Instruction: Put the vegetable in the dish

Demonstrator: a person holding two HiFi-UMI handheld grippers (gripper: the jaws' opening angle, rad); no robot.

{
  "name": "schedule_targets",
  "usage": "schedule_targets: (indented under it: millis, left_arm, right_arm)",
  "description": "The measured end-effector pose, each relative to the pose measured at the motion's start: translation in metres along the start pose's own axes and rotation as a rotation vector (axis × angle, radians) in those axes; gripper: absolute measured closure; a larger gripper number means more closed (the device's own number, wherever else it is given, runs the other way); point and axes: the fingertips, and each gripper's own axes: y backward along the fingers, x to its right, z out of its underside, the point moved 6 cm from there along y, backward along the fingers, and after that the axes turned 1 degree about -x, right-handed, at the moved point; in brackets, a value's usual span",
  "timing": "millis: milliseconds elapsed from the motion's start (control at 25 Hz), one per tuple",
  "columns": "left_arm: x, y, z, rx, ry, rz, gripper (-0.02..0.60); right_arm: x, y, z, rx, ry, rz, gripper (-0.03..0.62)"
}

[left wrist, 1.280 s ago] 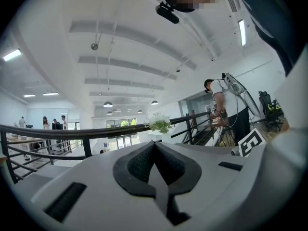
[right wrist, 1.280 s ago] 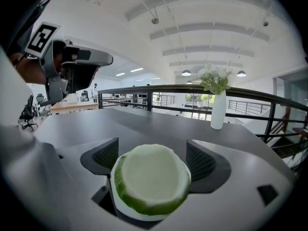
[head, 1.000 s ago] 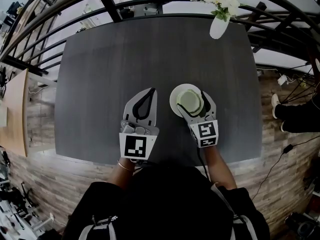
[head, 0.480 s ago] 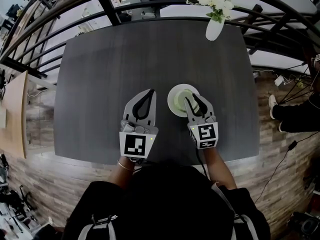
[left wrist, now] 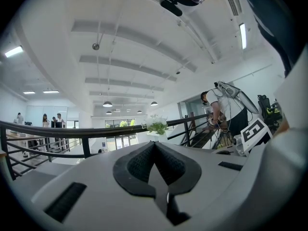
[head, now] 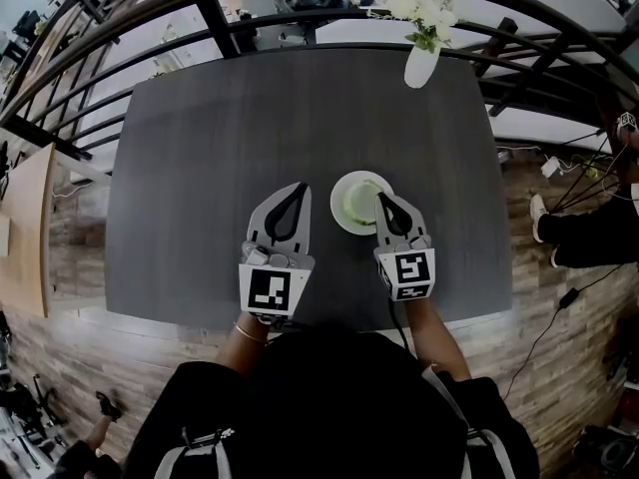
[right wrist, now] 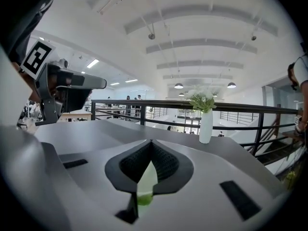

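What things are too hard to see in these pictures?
Head view: the vegetable is too small to tell its kind.
Head view: the right gripper covers the near edge of the dish.
Right gripper view: shut jaws hide the dish; only a pale green sliver shows between them.
Left gripper view: the left gripper fills the bottom with its body; no dish shows.

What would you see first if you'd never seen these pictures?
First the pale dish with the green vegetable in it, bright in the middle of the dark table. Next the left gripper and right gripper, both shut; the right one's jaws have just closed, with nothing between them, over the dish's edge. Then the white vase of flowers at the table's far edge.
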Motion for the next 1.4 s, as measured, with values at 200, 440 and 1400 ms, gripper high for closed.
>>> schedule_targets:
  millis: [200,440,1400]
  left_arm:
    - [0.003,0.001,-0.001,0.010,-0.001,0.003,0.581]
    - [0.008,0.004,-0.003,0.014,0.000,0.011,0.581]
    - [0.036,0.009,-0.011,0.062,-0.059,0.087,0.581]
  right_arm:
    - [0.002,0.005,-0.004,0.008,0.009,0.003,0.586]
    - [-0.001,0.013,-0.017,0.033,0.020,0.008,0.586]
    - [-0.008,0.058,-0.065,0.121,0.044,0.039,0.586]
